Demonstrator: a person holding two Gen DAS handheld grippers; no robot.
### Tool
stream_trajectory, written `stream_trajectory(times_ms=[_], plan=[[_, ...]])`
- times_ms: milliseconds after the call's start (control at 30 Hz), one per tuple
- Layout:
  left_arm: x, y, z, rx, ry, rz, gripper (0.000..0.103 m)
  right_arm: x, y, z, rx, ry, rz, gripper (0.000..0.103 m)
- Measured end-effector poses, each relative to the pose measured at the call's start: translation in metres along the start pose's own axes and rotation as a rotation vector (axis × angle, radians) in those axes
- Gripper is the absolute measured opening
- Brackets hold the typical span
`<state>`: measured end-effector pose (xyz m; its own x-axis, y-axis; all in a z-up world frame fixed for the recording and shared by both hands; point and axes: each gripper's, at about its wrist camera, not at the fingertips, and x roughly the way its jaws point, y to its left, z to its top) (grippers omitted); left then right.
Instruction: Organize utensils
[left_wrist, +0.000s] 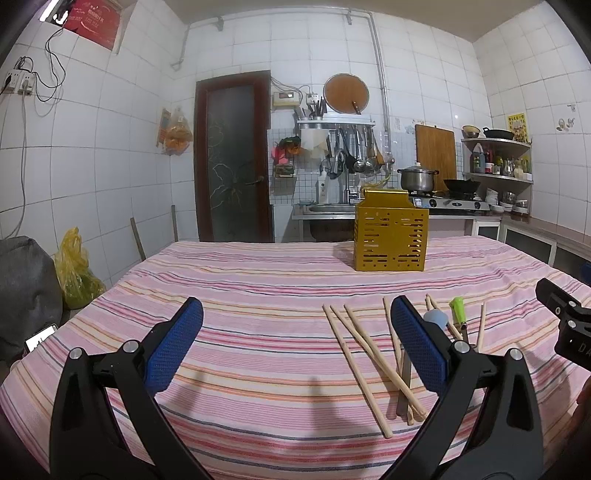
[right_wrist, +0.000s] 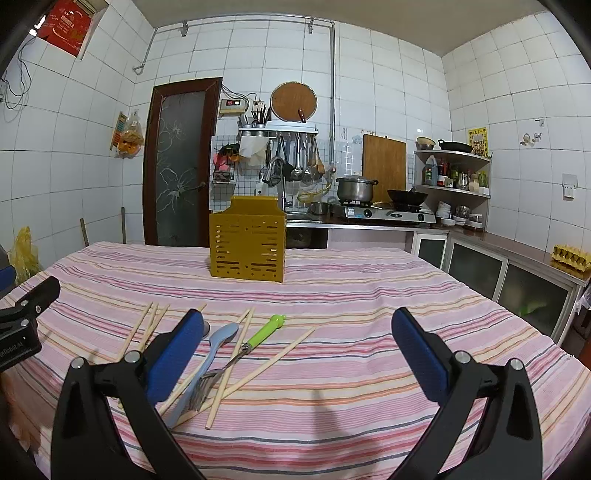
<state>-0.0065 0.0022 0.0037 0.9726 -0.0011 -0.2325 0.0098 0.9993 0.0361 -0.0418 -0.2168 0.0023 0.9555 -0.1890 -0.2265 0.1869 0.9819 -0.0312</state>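
Utensils lie loose on the striped tablecloth (right_wrist: 351, 295), near edge, btwn the two grippers: wooden chopsticks (right_wrist: 273, 356) scattered and crossing, a pale blue spoon (right_wrist: 218, 341), a fork w/ green handle (right_wrist: 264, 330). Fork tines overlap a chopstick; spoon's handle end is hidden behind the right gripper's left finger (right_wrist: 173, 358). In left wrist view the spoon (left_wrist: 434, 317) and green handle (left_wrist: 458, 308) are mostly blocked by that gripper's right finger (left_wrist: 419, 343); exact chopstick count can't be made out.

Yellow slotted utensil holder (right_wrist: 247, 242) stands upright farther back on the cloth, well apart from the pile. Its inside isn't visible.

Left gripper (left_wrist: 295, 343): jaws spread wide, nothing btwn them, tilted slightly down, over bare cloth just left of the pile. Right gripper (right_wrist: 297, 350): jaws spread wide too, holding nothing, slight downward tilt; the utensils sit by its left finger. Each gripper shows only partly at the other view's edge.
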Motion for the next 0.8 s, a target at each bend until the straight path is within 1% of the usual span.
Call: stream_trajectory(times_ms=[333,533,800], plan=[[-0.0009,0.0014,0.0032,-0.002,-0.006,-0.004,0.098,0.0010,-0.0015,0.0011,-0.004,-0.001,-0.004,0.099],[-0.0012,0.0016,-0.0027,-0.001,-0.010,-0.008,0.098,-0.0004,-0.0012,0.0016,-0.005,-0.002,-0.005,0.099],[-0.0009,0.0019,-0.0026,-0.001,-0.010,-0.010,0.098,-0.0002,-0.0007,0.0008,-0.005,-0.003,-0.005,0.099]])
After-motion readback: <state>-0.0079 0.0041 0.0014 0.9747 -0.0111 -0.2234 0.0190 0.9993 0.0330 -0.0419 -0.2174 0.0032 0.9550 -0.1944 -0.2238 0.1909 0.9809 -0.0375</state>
